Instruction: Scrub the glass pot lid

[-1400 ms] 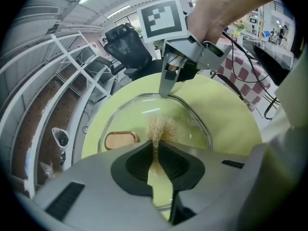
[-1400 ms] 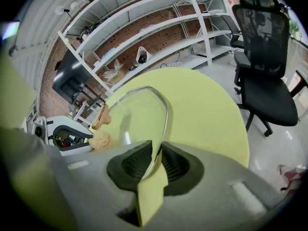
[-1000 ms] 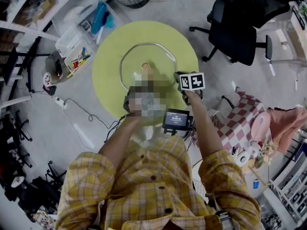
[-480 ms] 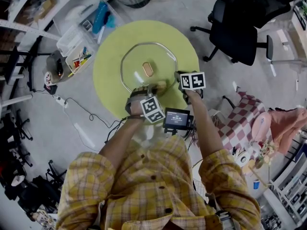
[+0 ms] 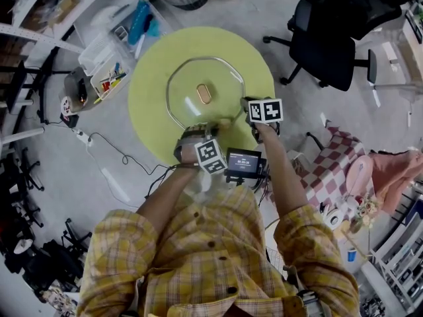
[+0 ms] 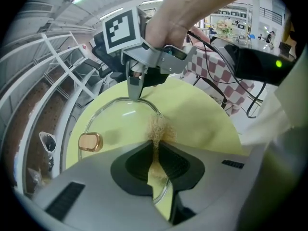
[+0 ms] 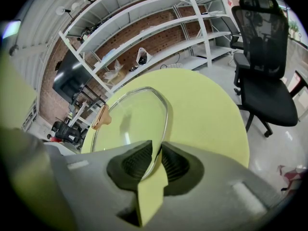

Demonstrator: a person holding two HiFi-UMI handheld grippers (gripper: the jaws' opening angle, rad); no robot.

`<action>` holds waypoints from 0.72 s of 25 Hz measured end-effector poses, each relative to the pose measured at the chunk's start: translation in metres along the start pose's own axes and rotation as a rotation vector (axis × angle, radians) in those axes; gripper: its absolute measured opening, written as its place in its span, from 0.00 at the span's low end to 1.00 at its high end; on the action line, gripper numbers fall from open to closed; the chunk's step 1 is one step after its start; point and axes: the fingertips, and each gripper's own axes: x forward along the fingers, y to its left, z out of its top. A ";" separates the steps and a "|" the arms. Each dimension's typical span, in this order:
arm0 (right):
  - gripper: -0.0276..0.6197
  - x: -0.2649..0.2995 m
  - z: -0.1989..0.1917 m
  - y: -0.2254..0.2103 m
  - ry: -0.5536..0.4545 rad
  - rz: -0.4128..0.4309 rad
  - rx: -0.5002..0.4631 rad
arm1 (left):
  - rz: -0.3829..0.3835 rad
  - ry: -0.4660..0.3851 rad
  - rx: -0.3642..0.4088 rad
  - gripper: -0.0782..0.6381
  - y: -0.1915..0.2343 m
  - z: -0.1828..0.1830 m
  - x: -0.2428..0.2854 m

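Observation:
The glass pot lid (image 5: 198,78) with a metal rim and a copper knob (image 5: 204,94) is on the round yellow-green table (image 5: 152,98). My right gripper (image 5: 243,105) is shut on the lid's right rim, and in the right gripper view the rim runs between its jaws (image 7: 157,160) with the lid (image 7: 130,124) tilted up. My left gripper (image 5: 213,128) is shut on a tan fibrous scrubber (image 6: 157,128), which touches the lid (image 6: 113,124) at its near rim. The knob (image 6: 90,141) lies to the left of it, and the right gripper (image 6: 136,88) shows beyond.
A black office chair (image 5: 330,38) stands right of the table. Clear bins (image 5: 106,65) with small items and cables (image 5: 112,157) lie on the floor at the left. A chequered cloth (image 5: 330,174) is at the right. White shelving (image 7: 159,28) stands behind the table.
My left gripper has drawn the scrubber back from near the knob toward the lid's near rim. The right gripper has kept its hold on the rim.

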 end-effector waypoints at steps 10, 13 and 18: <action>0.14 0.000 0.000 0.001 0.003 0.001 -0.007 | -0.023 -0.046 -0.054 0.16 -0.004 -0.001 -0.006; 0.14 0.000 0.000 0.002 0.004 0.002 -0.010 | -0.015 -0.046 -0.047 0.16 0.000 -0.006 -0.009; 0.14 0.001 0.001 0.002 0.004 0.003 -0.011 | -0.012 -0.041 -0.040 0.16 0.006 -0.014 -0.008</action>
